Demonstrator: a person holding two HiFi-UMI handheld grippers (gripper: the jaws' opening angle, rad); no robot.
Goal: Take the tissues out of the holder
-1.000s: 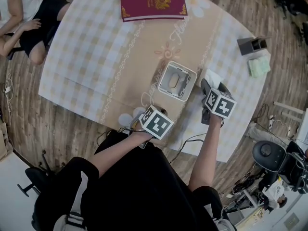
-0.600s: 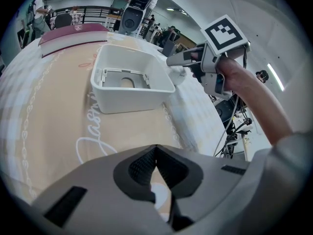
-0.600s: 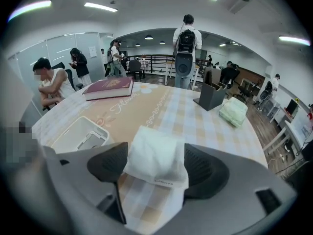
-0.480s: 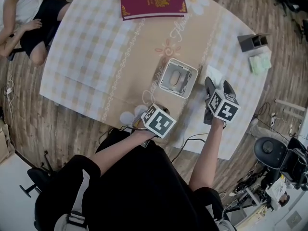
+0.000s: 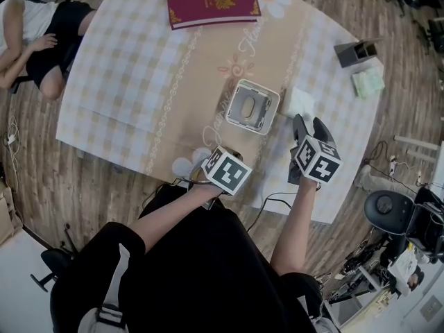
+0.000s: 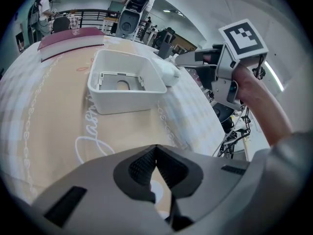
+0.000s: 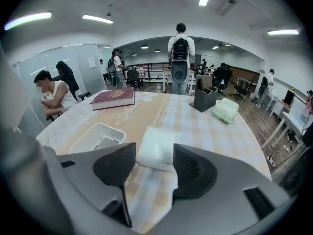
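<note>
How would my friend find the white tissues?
Find the round checked table, then the empty white box at its middle. The tissues lie flat just right of that box, white, unlike the green pack near the table's edge.

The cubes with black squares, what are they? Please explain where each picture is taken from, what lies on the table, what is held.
They mark two hand-held grippers that a seated person holds. One picture looks down from the person's head; the others look along each gripper's jaws. On the table lie an empty white holder, a tissue pack beside it and a red book. The left hand-held gripper is shut, empty. The right hand-held gripper is open; its jaws have just been closing, nothing between them.
</note>
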